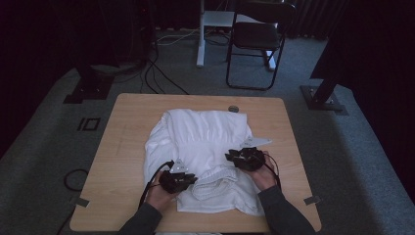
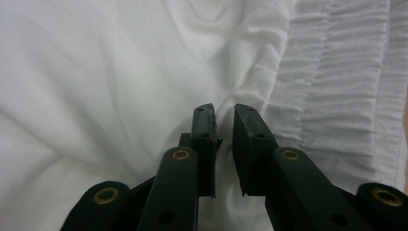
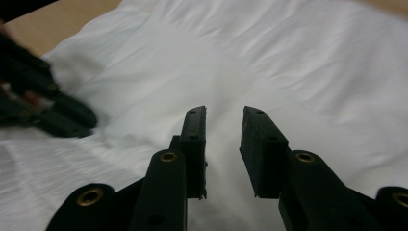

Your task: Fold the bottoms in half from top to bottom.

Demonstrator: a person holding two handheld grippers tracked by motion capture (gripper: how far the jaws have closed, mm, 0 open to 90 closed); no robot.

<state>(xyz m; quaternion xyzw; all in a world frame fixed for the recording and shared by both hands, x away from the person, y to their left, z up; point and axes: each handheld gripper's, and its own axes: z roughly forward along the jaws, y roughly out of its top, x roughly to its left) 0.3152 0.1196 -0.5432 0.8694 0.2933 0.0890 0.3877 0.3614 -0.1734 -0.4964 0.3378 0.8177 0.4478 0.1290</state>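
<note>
Entry: folding the white cotton garment with a gathered elastic waistband (image 1: 200, 147) on the pale wooden table (image 1: 127, 147).

Left jaws (image 2: 223, 111): a narrow gap between the pads, cloth lying under and just ahead of the tips, nothing pinched between them. Right jaws (image 3: 223, 113): parted somewhat wider, over smooth cloth, holding nothing.

Progress, my judgement: the garment lies bunched in a rough rectangle, and its near edge is rolled up between my two grippers, left gripper (image 1: 177, 180) and right gripper (image 1: 247, 157). One fold looks made; squaring and further folds remain.

Views compared: the high view gives the whole outline and a small round grey object (image 1: 233, 108) on the table beyond the garment's far edge. The left gripper view gives the shirred waistband (image 2: 337, 86) to the right of my tips. The right gripper view shows the other gripper (image 3: 43, 103), blurred, left of my tips.
</note>
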